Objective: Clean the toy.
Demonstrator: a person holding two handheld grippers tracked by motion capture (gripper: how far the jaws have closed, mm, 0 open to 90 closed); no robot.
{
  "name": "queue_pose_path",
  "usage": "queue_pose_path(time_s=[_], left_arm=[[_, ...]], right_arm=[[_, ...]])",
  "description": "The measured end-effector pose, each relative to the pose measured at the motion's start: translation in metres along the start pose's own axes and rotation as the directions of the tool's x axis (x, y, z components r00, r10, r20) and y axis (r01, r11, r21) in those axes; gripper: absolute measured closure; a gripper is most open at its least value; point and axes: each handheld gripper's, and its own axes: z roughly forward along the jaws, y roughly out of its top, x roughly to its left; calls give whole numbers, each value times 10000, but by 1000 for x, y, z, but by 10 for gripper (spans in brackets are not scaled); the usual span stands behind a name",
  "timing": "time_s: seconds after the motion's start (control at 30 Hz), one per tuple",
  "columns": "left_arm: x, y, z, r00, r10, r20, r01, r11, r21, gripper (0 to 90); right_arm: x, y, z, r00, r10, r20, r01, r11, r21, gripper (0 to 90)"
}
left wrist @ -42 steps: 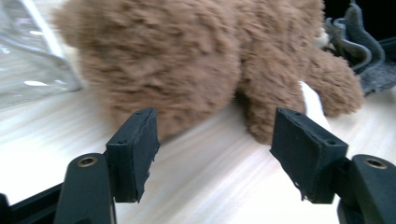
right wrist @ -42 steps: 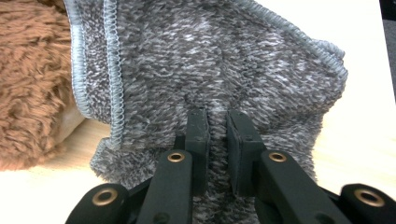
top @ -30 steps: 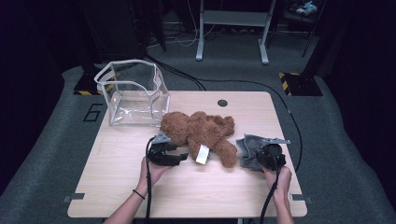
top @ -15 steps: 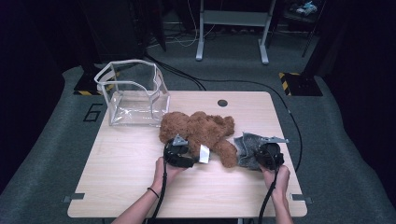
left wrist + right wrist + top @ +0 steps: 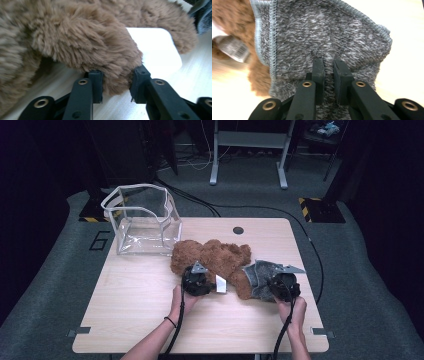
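A brown teddy bear (image 5: 212, 256) lies in the middle of the table, a white tag (image 5: 220, 283) at its near side. My left gripper (image 5: 197, 281) sits at the bear's near edge. In the left gripper view its jaws (image 5: 117, 75) have just been closing and now press on a furry limb (image 5: 115, 62), with the tag (image 5: 157, 50) behind. A grey knitted garment (image 5: 257, 276) lies against the bear's right end. My right gripper (image 5: 281, 287) is shut on a fold of this garment (image 5: 324, 32), its pads (image 5: 329, 62) nearly together.
A clear plastic bag (image 5: 142, 220) with a white rim stands open at the table's far left corner. A round dark grommet (image 5: 238, 230) sits near the far edge. Bare wood (image 5: 130, 310) stretches along the left and front of the table.
My left gripper has moved right up to the bear and its jaws have closed on a limb. The right gripper, still holding the grey garment, has shifted slightly.
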Motion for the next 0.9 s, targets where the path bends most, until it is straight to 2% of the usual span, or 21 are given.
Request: queue_pose_path(time_s=[0.03, 0.2, 0.3, 0.43, 0.53, 0.63, 0.73, 0.9], left_arm=[[1, 2, -2, 9999, 110, 4, -110, 9999, -83, 698], [2, 13, -12, 9988, 92, 491, -73, 9992, -405, 716], [2, 21, -16, 9961, 317, 820, -271, 9981, -560, 719], [4, 28, -19, 9927, 498, 1102, -445, 9978, -496, 721], [7, 31, -21, 9904, 478, 1295, -416, 9979, -500, 720], [9, 32, -23, 9897, 480, 1348, -422, 9981, -458, 720], [10, 31, -24, 9899, 464, 1336, -404, 9981, -475, 720], [11, 32, -24, 9901, 419, 1337, -357, 9982, -488, 720]], right_arm=[[3, 2, -2, 10000, -85, -51, 84, 9999, -124, 809], [22, 16, -9, 9982, -508, -315, 490, 9973, -546, 811], [41, 25, -8, 9948, -873, -532, 833, 9939, -722, 811], [67, 38, -2, 9859, -1417, -886, 1335, 9867, -922, 812], [87, 45, 6, 9808, -1668, -1013, 1573, 9829, -956, 812], [100, 48, 19, 9790, -1739, -1068, 1663, 9831, -766, 813], [105, 47, 33, 9801, -1759, -921, 1719, 9838, -503, 816], [101, 40, 43, 9850, -1522, -809, 1509, 9883, -213, 821]])
